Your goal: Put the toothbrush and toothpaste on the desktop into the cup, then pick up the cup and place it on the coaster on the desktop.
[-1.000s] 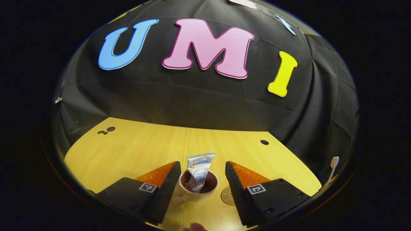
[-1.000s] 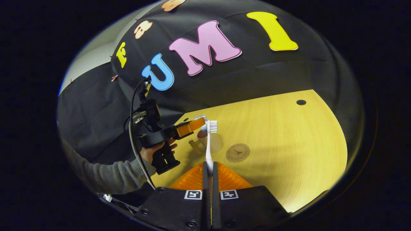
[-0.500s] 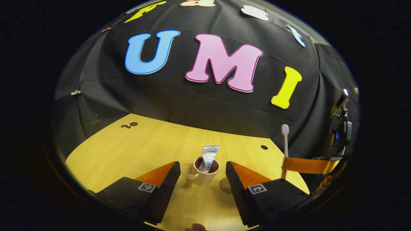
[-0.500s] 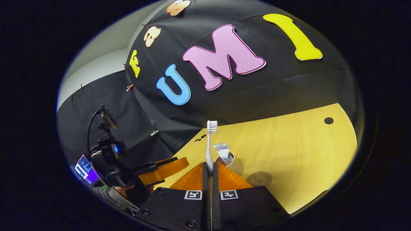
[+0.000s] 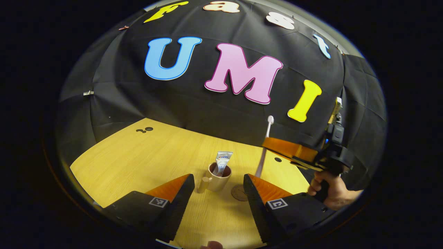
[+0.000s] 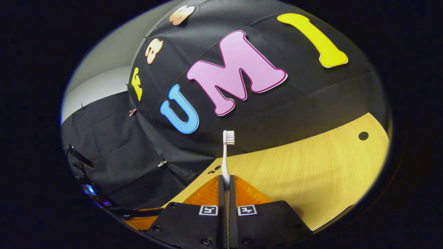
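A beige cup (image 5: 218, 178) with a side handle stands on the wooden desktop (image 5: 145, 159), and the toothpaste tube (image 5: 222, 159) sticks up out of it. The round coaster (image 5: 239, 192) lies just right of the cup. My left gripper (image 5: 218, 188) hangs open, short of the cup. In the left gripper view the right gripper (image 5: 277, 148) hovers above and right of the cup, a hand (image 5: 328, 192) holding it. It is shut on the white toothbrush (image 5: 265, 145), which stands nearly upright. In the right gripper view the toothbrush (image 6: 226, 155) rises from my right gripper (image 6: 225, 181), bristles up.
A round hole (image 5: 278, 159) marks the desktop behind the coaster, and small dark holes (image 5: 144, 130) lie at the far left. The black cloth wall closes the back of the desk. In the right gripper view another hole (image 6: 363, 135) sits at the desktop's right.
My left gripper drew back from the cup, which now looks smaller and farther off. The right gripper moved in above and right of the cup and tilted the toothbrush upright.
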Tool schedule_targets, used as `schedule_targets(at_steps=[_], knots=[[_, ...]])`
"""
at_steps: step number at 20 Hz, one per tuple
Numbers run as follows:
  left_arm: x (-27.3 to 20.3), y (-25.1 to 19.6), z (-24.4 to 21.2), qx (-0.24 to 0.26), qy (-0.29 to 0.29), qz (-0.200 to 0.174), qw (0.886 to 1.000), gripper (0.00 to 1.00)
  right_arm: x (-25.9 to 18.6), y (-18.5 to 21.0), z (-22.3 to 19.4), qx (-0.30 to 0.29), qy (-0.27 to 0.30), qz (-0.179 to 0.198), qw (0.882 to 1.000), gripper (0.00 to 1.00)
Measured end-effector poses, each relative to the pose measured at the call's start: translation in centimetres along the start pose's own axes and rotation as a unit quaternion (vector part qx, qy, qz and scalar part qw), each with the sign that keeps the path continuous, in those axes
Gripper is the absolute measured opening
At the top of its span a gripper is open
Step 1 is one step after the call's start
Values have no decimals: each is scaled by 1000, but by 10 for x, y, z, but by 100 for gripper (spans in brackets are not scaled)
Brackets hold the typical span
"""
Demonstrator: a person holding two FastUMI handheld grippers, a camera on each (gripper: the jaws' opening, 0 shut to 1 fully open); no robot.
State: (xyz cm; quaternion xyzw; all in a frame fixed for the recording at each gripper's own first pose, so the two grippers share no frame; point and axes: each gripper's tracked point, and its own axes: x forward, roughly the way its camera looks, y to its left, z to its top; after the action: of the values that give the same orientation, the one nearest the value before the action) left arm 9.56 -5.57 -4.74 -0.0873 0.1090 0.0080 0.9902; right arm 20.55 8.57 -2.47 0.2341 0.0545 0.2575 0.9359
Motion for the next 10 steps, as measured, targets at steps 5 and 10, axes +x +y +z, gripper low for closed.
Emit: schedule_targets(at_steps=[5, 10], knots=[[-11, -9, -11, 3, 15, -11, 1000, 88, 40, -15, -11, 8, -19, -14, 1000, 6], [-16, -11, -22, -7, 32, -16, 999, 88, 67, -39, -32, -1, -28, -34, 999, 6]])
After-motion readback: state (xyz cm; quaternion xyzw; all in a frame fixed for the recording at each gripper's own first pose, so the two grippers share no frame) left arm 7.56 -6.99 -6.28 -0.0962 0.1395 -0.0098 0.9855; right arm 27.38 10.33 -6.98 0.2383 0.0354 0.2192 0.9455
